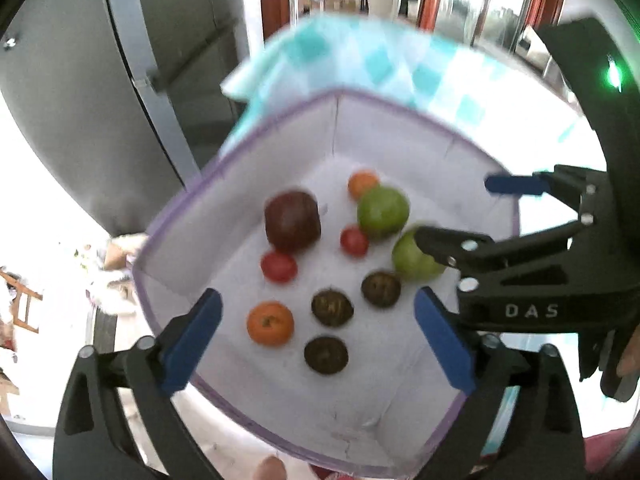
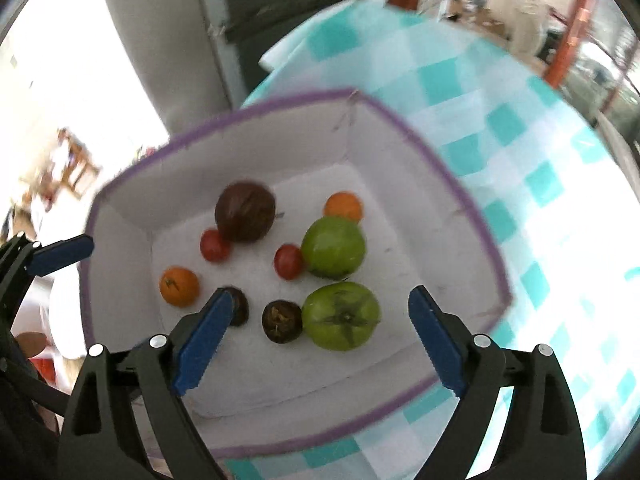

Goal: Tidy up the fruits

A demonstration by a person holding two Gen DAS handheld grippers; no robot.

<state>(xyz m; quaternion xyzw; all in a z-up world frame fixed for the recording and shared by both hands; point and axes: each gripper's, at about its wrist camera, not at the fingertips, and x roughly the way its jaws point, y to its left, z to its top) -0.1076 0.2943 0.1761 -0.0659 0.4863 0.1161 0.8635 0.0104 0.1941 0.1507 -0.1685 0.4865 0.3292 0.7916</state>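
Only leftward, perhaps three dark fruits point(image 1: 332, 307); both hand-held grippers point(image 1: 316, 340) point(image 2: 316, 338) agape, empty.

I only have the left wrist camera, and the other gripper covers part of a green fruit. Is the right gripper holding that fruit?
Observer: No. The right wrist view shows the right gripper open and empty above the white box. The green tomato lies free on the box floor.
Operator: Which way up is it?
Observer: Its stem star faces up.
Operator: Room beside it?
Observer: A small dark fruit sits against its left side.
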